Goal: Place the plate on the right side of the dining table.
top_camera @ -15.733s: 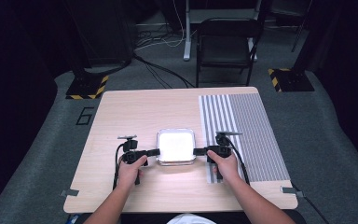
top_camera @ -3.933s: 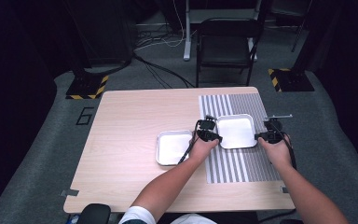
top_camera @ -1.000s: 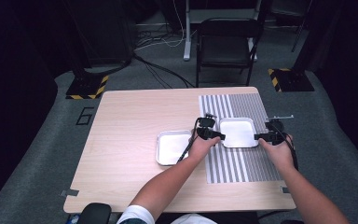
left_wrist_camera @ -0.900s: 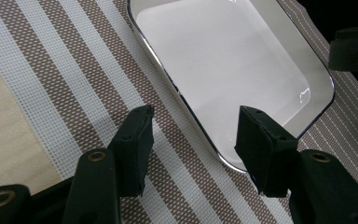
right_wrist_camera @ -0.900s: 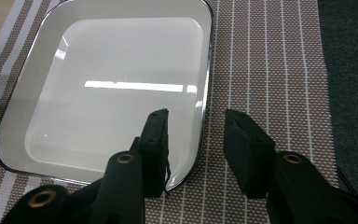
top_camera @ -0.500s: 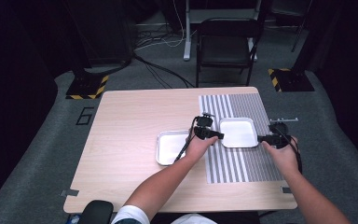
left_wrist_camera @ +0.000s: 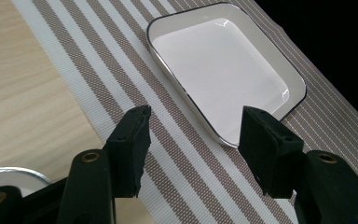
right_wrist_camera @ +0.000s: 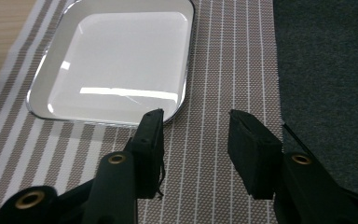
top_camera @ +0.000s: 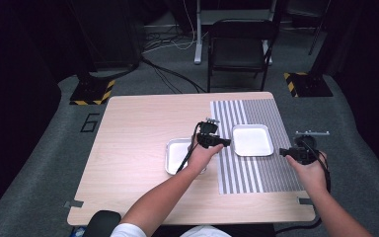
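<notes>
A white square tray (top_camera: pixel 250 140) with a dark rim lies flat on the striped mat (top_camera: pixel 256 170). My left gripper (top_camera: pixel 225 142) hovers just left of it. In the left gripper view the tray (left_wrist_camera: pixel 223 65) lies ahead of the left gripper (left_wrist_camera: pixel 193 116), whose jaws stand open, have just been opening, and hold nothing. My right gripper (top_camera: pixel 281 152) hangs off the tray's near right corner, by the table's right edge. In the right gripper view the right gripper (right_wrist_camera: pixel 196 116) is open too, has just been opening, and has only mat between its jaws, with the tray (right_wrist_camera: pixel 116 56) beyond. A second tray (top_camera: pixel 176 157) sits on bare wood, partly under my left hand.
The wooden table (top_camera: pixel 138 143) has open surface on its left half. Grey carpet (right_wrist_camera: pixel 326 70) begins just past the mat's right edge. A folding chair (top_camera: pixel 239 44) stands beyond the far edge, with black stand bases (top_camera: pixel 91 91) on the floor at either side.
Both grippers have drawn back from the tray's sides, the left one leftward and the right one rightward and nearer. The tray stays on the mat.
</notes>
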A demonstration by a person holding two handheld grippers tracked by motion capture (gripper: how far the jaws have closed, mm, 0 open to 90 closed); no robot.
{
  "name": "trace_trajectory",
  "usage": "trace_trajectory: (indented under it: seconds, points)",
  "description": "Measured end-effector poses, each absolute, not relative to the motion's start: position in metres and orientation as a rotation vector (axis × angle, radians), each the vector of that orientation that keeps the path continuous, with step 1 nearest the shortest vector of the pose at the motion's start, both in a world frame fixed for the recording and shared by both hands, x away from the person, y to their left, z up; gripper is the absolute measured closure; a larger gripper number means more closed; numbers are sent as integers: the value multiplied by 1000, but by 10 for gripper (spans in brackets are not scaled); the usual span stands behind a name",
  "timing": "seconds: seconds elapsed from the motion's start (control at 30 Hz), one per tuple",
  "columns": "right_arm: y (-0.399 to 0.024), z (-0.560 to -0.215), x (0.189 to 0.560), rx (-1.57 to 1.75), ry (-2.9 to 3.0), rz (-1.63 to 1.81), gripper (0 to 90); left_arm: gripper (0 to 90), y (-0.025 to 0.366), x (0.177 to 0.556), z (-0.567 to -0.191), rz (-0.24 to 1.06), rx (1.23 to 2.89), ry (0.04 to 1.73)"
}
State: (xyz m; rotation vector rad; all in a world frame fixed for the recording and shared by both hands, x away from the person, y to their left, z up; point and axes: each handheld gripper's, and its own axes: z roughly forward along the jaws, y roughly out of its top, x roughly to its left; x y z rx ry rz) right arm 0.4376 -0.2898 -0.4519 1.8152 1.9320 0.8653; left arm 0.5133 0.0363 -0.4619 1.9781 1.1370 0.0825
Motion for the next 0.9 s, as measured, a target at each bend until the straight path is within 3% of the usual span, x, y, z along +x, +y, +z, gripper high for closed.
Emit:
trace_trajectory:
  seconds: [0.9]
  points:
    - [-224, -449, 416, 1680, 2101, 993, 526, 434, 114, 490, -455, 142, 1959, 1144]
